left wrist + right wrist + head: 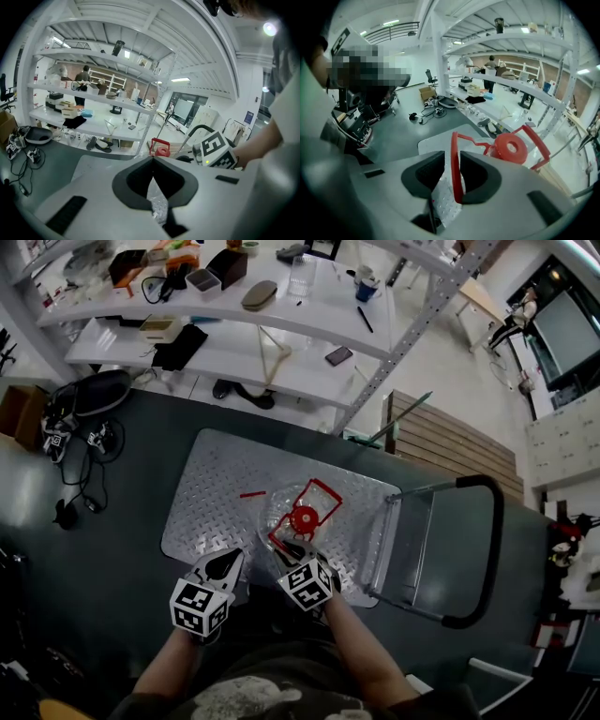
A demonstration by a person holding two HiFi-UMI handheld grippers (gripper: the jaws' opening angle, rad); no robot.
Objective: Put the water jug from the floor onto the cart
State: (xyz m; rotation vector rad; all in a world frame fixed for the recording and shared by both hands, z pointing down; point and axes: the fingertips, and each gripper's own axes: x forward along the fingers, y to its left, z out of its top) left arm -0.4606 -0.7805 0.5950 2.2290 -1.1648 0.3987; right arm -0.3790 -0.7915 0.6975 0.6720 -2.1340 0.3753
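The water jug (279, 510), clear with a red cap (303, 518) and a red frame handle (317, 495), stands on the cart's metal deck (211, 493). My right gripper (292, 553) is at the jug's near side, open. In the right gripper view the red handle (454, 180) runs between the jaws of the right gripper (451, 157), with a gap on its left side, and the cap (511, 148) lies beyond. My left gripper (226, 564) hangs beside it over the deck's near edge, shut and empty. In the left gripper view the left gripper (153, 161) points past the jug's handle (159, 146).
The cart's black push bar (489, 549) rises at the right. A small red strip (251, 493) lies on the deck. White shelving (234, 334) loaded with tools stands beyond, cables (84, 451) lie on the dark floor at the left, and a wooden pallet (450, 442) is at the right.
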